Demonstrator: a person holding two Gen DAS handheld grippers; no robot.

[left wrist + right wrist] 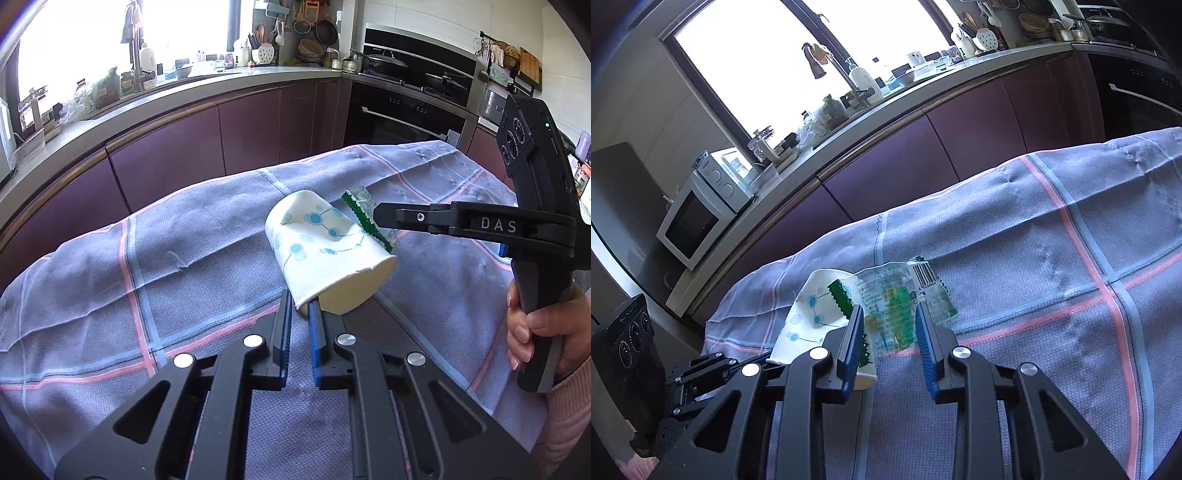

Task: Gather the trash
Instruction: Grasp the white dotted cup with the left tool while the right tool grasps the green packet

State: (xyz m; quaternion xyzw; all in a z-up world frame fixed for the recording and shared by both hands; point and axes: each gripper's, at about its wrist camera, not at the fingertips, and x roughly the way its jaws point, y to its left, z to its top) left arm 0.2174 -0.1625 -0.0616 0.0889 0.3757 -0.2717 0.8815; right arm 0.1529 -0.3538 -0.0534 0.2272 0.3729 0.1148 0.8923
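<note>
Trash here consists of two items at the centre of both views: a paper cup [325, 251], white with blue dot-and-line print, and a clear plastic wrapper [905, 299] with green serrated edges and a barcode. Cup lies tilted, its wall dented, its rim pinched between the narrowed jaws of the left gripper [299, 310], whose blue ribbed pads press the thin card. Wrapper rests against the cup and on the checked cloth [147, 258], a woven purple-grey fabric with pink and pale blue stripes. Right gripper [888, 314] stands part open, its fingers straddling the crinkled film without clamping it. Step in hand, as judged: gathering the wrapper while the cup is held. Next move calls for closing on the slippery, limp film near its stiffer sealed edge.
</note>
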